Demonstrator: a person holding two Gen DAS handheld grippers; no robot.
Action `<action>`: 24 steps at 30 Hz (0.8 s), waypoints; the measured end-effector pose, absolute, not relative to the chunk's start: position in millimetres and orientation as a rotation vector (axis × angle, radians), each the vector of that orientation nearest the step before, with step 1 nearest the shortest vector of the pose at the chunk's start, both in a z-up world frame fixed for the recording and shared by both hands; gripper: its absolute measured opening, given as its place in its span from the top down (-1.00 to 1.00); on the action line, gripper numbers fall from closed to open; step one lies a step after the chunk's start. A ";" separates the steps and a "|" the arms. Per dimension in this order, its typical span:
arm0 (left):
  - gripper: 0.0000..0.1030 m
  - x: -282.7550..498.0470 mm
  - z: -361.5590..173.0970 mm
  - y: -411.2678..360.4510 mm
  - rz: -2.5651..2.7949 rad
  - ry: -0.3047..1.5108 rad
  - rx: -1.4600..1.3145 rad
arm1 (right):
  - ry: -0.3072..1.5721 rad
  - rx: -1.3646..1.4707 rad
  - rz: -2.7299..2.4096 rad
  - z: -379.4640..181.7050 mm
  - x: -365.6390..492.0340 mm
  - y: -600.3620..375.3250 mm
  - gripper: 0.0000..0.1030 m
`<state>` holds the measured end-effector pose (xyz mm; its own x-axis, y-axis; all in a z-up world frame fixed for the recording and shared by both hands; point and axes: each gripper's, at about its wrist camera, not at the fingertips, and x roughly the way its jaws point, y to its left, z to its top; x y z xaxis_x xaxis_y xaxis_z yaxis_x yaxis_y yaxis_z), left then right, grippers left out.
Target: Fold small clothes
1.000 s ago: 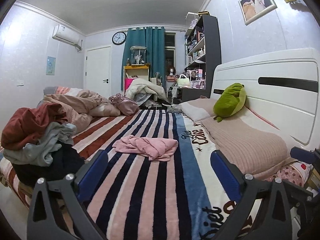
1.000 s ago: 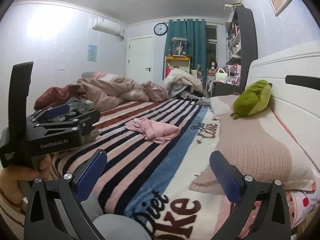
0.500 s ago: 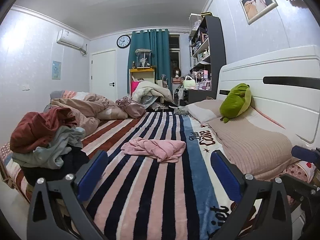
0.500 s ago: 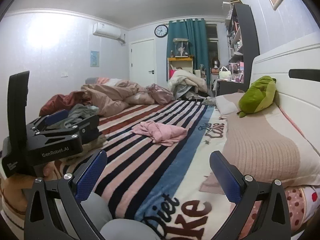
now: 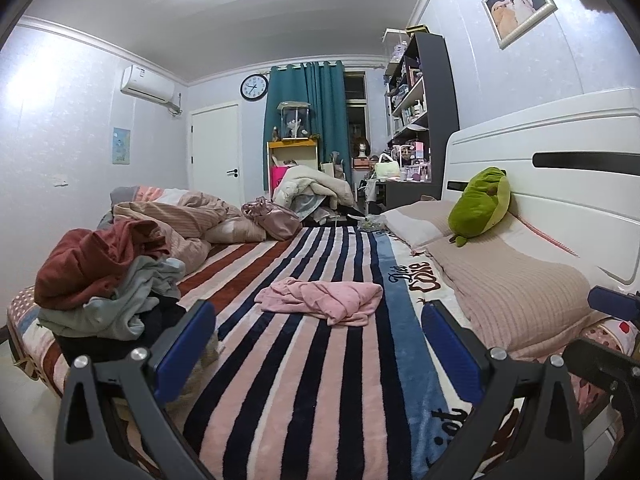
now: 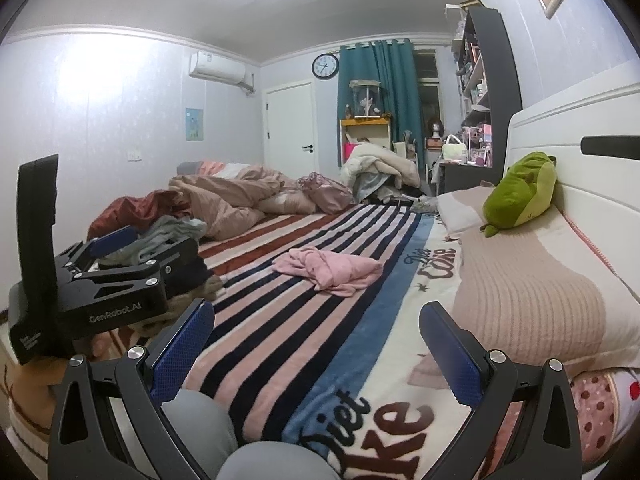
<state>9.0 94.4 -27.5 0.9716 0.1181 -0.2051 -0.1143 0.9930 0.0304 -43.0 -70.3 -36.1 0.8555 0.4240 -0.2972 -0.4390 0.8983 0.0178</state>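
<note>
— Writing anywhere?
— "GenRobot.AI" on the left gripper (image 6: 108,276); "Diet Coke" on the striped blanket (image 5: 304,380).
— Fingers?
— Both grippers' spread wide, nothing held; right gripper (image 6: 316,344) hovers over the bed.
— Clothes?
— Pink garment (image 5: 320,300) crumpled mid-bed; pile (image 5: 100,280) at the edge. Green plush (image 5: 480,204) by the headboard.
</note>
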 end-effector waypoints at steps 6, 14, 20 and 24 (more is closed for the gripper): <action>-0.98 5.9 -27.0 96.8 0.125 0.204 0.013 | 0.301 -0.041 0.460 -34.6 -45.8 -58.5 -0.99; -0.98 4.2 -26.7 96.7 0.124 0.204 0.013 | 0.306 -0.031 0.460 -35.4 -47.7 -51.9 -0.99; -0.98 3.7 -26.2 96.2 0.117 0.203 0.016 | 0.304 -0.028 0.456 -37.0 -47.5 -48.0 -0.99; -0.98 1.6 -24.7 95.7 0.113 0.202 0.018 | 0.306 -0.028 0.458 -37.1 -46.4 -51.6 -0.99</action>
